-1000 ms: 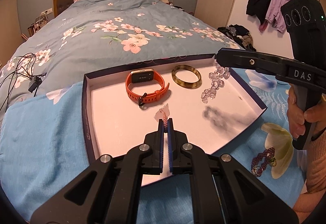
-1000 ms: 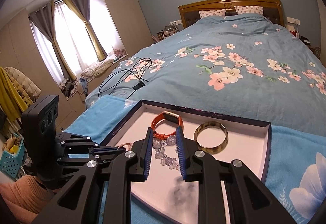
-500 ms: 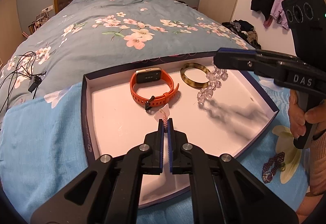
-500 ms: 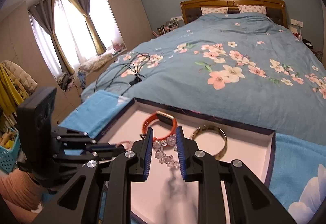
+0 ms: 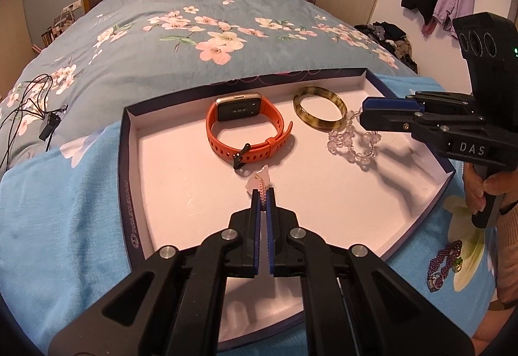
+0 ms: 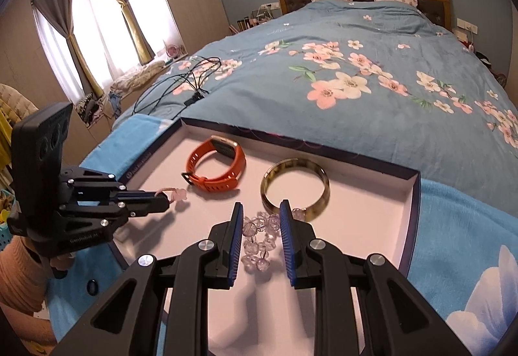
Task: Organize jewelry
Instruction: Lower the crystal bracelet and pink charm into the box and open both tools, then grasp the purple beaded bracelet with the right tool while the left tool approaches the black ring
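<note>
The left gripper (image 5: 263,194) is clenched on a thin pink cord (image 5: 261,186), pinched at the very tips of its blue-lined fingers (image 5: 256,210). A pale pink charm (image 5: 259,178) at the cord's free end rests on or just above the white floor of the tray (image 5: 168,181); which of the two cannot be told. In the right wrist view the same cord (image 6: 165,191) loops out of the left gripper (image 6: 163,202), with the charm (image 6: 179,194) just ahead of the tips.

The right gripper (image 6: 259,213) grasps a bracelet of clear beads (image 6: 259,237) between its blue pads (image 6: 235,236), which stand a little apart with the beads between them. The beads hang down in a loop. From the left wrist view the bracelet (image 5: 353,142) droops from the right gripper (image 5: 364,116) to the tray floor, its lower beads seeming to touch it, and it lies just beside an amber bangle (image 5: 319,111), partly overlapping the bangle's near rim.

The bangle lies flat near the tray's far wall. Left of it, close but apart, an orange watch (image 5: 247,129) stands on its strap edge, its buckle toward the pink charm.

The tray sits on a light blue blanket (image 5: 64,210) at the foot of a bed with a floral cover (image 5: 194,32). On the blanket outside the tray's right edge lies a purple beaded piece (image 5: 443,260). A hand (image 5: 485,190) holds the right gripper's handle. Black cables (image 5: 29,109) lie on the cover to the left.
</note>
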`<state>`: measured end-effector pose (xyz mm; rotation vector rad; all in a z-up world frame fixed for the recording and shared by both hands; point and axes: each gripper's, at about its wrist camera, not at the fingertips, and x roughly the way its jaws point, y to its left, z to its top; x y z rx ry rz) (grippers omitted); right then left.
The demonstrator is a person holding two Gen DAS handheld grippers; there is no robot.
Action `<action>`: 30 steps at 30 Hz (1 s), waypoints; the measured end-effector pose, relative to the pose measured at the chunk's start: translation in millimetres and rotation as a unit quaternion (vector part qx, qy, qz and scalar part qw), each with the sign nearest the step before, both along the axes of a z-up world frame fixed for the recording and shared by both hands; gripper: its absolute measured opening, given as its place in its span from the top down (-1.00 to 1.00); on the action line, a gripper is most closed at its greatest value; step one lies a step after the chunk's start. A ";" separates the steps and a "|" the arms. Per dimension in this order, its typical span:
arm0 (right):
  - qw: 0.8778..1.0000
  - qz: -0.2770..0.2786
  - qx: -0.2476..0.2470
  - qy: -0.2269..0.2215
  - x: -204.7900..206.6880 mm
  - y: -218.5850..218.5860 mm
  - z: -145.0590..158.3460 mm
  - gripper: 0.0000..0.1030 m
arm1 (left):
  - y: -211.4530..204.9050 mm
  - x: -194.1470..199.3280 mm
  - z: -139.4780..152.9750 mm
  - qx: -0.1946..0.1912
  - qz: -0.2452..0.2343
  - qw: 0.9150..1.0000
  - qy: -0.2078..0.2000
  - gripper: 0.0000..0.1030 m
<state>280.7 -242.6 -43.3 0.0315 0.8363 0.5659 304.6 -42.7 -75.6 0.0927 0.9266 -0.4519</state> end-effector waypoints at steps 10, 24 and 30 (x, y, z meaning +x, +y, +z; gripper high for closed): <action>0.999 -0.013 -0.024 0.020 3.2 0.8 -13.2 0.56 | -3.2 11.0 -3.9 0.005 0.010 1.000 0.007 0.92; 0.999 -0.046 0.003 -0.020 -37.1 -20.8 16.1 0.24 | 20.6 -27.2 30.0 0.007 0.050 0.996 -0.068 0.18; 0.999 -0.008 0.009 -0.047 -85.4 -13.1 29.5 0.22 | 33.9 -77.5 46.9 -0.002 0.042 0.993 -0.107 0.13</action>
